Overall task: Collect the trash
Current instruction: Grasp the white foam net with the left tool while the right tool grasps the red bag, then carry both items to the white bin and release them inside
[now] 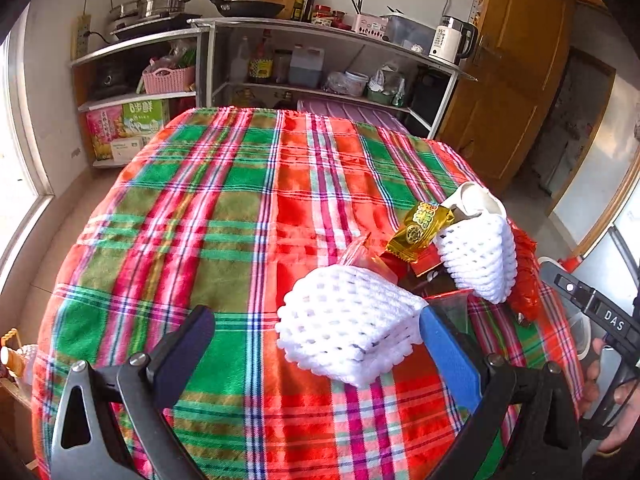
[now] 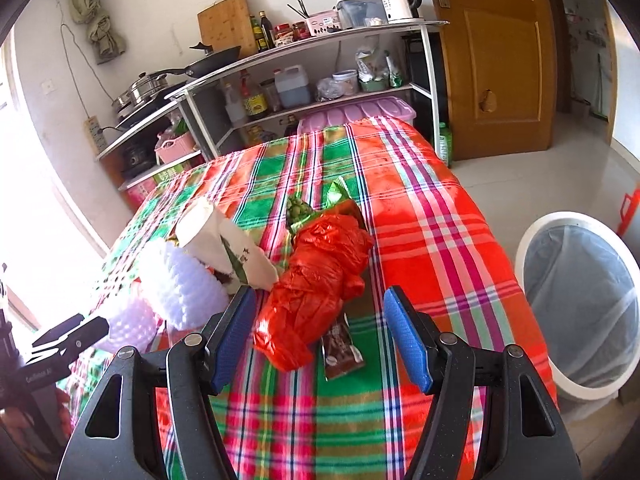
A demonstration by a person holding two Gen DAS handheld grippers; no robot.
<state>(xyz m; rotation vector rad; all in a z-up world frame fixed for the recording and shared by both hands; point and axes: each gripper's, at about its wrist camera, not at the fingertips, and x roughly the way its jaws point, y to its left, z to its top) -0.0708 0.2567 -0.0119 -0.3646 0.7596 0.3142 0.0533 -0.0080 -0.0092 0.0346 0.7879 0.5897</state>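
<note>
Crumpled red plastic bag (image 2: 316, 280) lies just ahead, between my right gripper's (image 2: 320, 336) spread fingers; left gripper (image 1: 316, 356) gapes beside white foam netting (image 1: 348, 324).

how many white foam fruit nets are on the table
2. One foam net lies nearest the left gripper; the other sits behind it against the paper cup. More could be hidden under the pile.

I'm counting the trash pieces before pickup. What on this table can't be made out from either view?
- Left wrist view: items between the two white foam nets are hidden by the nets; only red and dark scraps show.
- Right wrist view: the green wrapper is partly covered by the red plastic bag.
- Right wrist view: the bin bottom is hidden by its liner and cut by the edge.
</note>
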